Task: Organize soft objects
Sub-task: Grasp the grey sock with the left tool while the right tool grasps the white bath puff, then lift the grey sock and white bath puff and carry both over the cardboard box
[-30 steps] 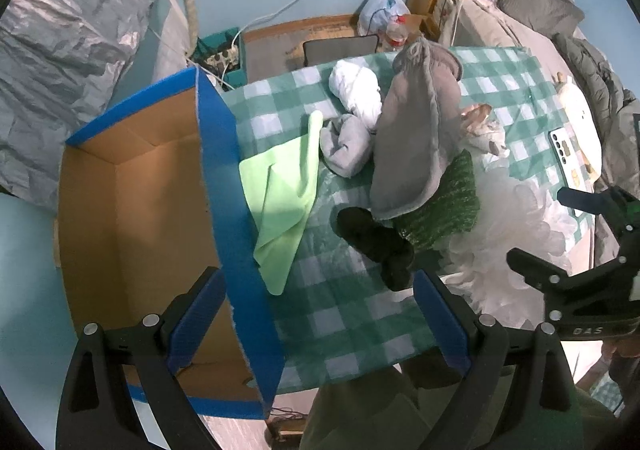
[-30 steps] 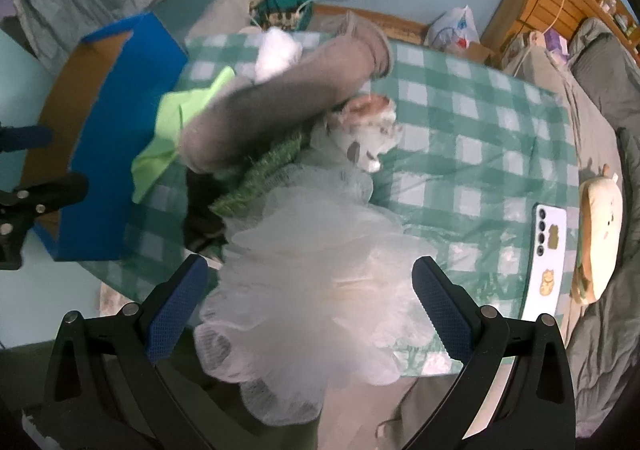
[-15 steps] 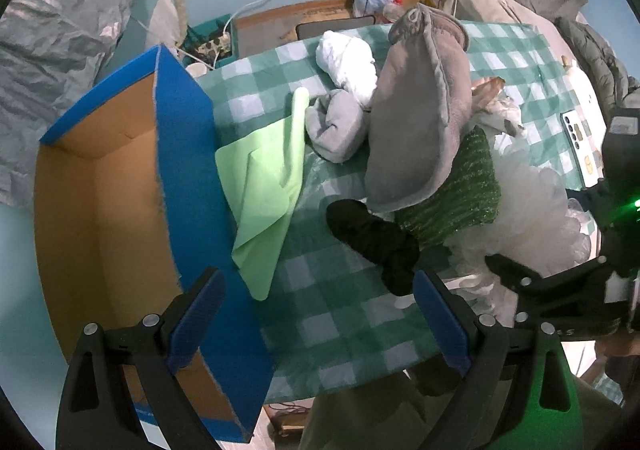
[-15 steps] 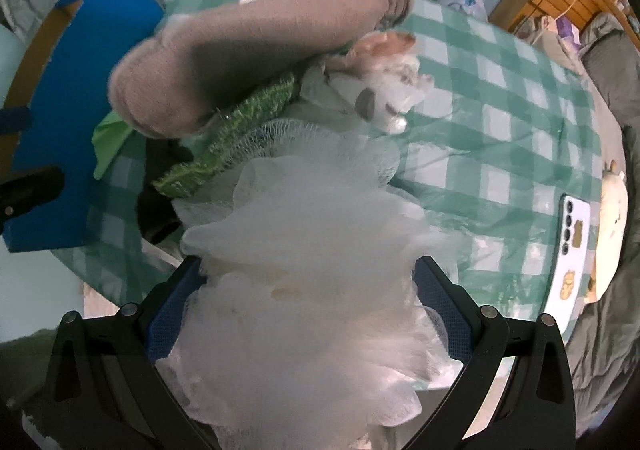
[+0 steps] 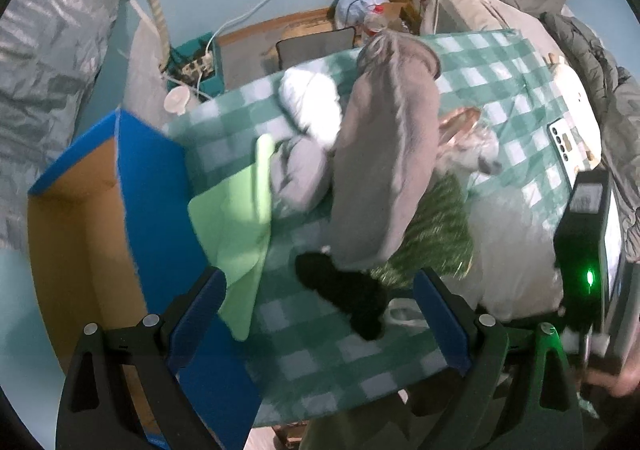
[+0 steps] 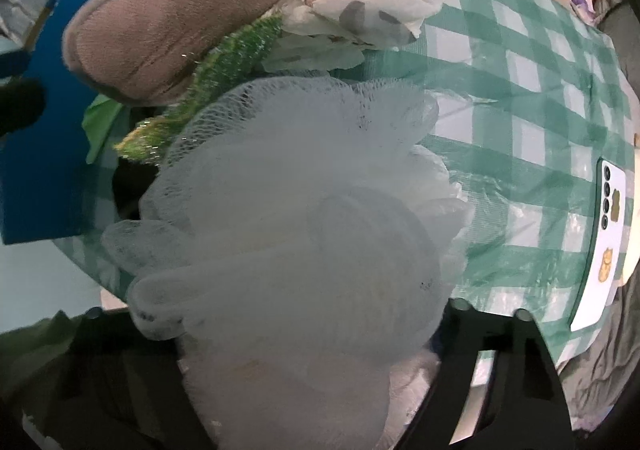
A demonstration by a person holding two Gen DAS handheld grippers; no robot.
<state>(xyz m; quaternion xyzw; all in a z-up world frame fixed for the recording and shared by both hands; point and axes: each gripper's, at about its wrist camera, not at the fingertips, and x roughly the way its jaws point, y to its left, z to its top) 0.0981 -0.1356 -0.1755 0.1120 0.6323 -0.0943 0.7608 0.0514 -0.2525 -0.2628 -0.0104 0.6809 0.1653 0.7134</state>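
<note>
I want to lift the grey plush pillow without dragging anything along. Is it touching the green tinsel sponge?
Touching. In the right wrist view the grey plush pillow lies directly on the green tinsel sponge, with no gap between them.

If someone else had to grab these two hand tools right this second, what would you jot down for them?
Left gripper: open, holding nothing, hovering over the black sock.
Right gripper: buried in the white mesh pouf; fingers hidden, grip unclear.
Cardboard box: at the table's left edge, nothing visible inside.
Still on the checked table: green cloth, grey plush, green scrubber, white and grey bundles.
Done: nothing boxed. Left: everything.
</note>
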